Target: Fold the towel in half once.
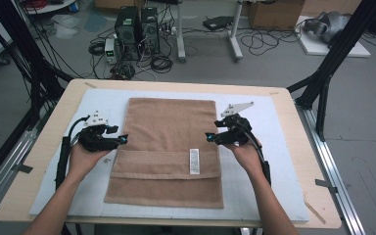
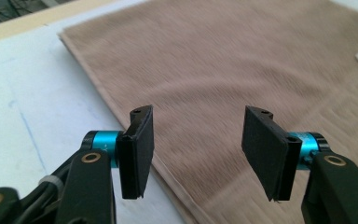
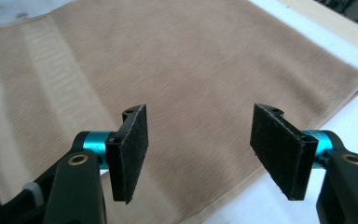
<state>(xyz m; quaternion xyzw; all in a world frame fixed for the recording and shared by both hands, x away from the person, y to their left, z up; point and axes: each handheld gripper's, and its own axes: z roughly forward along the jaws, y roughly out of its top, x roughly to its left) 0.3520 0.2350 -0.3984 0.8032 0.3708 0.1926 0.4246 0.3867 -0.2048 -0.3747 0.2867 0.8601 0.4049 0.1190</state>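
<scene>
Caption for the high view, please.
Both open claws, left and right, flank a brown towel with its near end folded over.

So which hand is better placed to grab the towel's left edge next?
Left. The left gripper sits open right at the towel's left edge, while the right gripper is at the opposite edge.

the high view looks forward and down from above the person's side, taking in the whole table point(image 1: 44, 142) and the floor behind it. the left gripper view sits low and close over the left edge of the brown towel point(image 2: 205, 70), facing across it; the right gripper view does likewise at the towel's right edge. all three share that towel.
</scene>
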